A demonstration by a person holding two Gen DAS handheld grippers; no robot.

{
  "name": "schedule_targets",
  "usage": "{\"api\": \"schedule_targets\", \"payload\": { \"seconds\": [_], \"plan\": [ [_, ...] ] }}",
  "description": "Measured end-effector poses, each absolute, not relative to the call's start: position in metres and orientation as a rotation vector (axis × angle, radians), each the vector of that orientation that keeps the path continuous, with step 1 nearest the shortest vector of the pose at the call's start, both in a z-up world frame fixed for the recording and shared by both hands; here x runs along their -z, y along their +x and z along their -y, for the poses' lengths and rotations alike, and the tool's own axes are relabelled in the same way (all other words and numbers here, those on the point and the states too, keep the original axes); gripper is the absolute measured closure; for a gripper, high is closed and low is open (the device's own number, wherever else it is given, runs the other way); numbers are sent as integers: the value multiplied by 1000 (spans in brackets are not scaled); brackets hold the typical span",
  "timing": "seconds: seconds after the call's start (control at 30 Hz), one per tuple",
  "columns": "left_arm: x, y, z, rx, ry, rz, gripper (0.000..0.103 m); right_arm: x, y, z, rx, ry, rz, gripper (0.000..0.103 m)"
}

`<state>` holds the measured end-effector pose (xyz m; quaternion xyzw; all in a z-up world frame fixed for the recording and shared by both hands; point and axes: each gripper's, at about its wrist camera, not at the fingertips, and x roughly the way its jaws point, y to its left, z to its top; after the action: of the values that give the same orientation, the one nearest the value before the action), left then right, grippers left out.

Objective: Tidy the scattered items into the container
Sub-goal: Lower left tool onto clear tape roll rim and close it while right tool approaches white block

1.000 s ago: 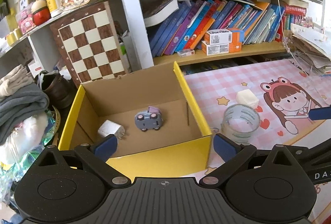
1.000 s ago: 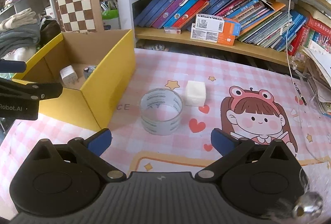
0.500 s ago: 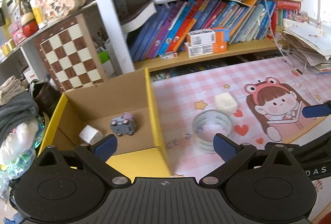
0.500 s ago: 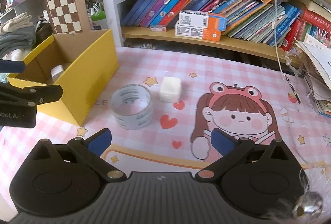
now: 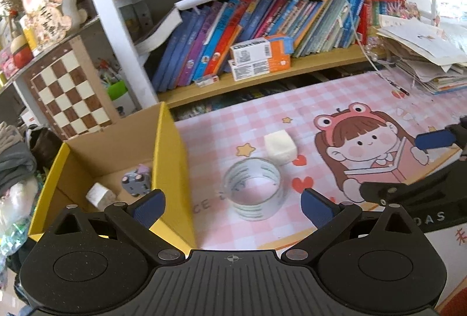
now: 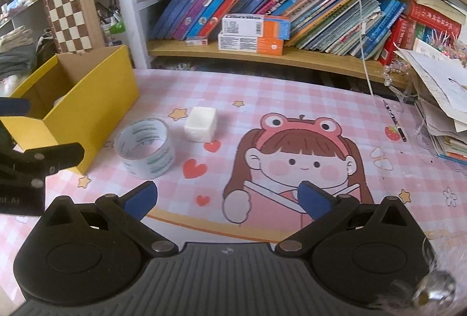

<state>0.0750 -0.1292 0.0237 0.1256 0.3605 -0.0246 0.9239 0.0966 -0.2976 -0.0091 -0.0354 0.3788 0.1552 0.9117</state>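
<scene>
A yellow cardboard box stands open at the left of the pink mat. Inside it lie a small grey-purple toy car and a white charger block. A clear tape roll sits on the mat beside the box, with a white cube just behind it. My left gripper is open and empty, hovering directly before the tape roll. My right gripper is open and empty over the cartoon girl print, right of both items.
A bookshelf packed with books runs along the back edge. A chessboard leans behind the box. Stacked papers crowd the right side, and a pen lies near them. Folded clothes sit left of the box.
Both grippers have swung to the right: the left one has left the box and now faces the tape roll, the right one has shifted toward the girl print. Nothing was picked up.
</scene>
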Motion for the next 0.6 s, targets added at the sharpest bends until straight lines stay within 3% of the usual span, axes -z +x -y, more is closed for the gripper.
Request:
{"api": "schedule_targets", "payload": {
  "seconds": [0.6],
  "plan": [
    [12,100,130,136,97,-710,3,29,124,310,-255,-70,-785,2]
  ]
}}
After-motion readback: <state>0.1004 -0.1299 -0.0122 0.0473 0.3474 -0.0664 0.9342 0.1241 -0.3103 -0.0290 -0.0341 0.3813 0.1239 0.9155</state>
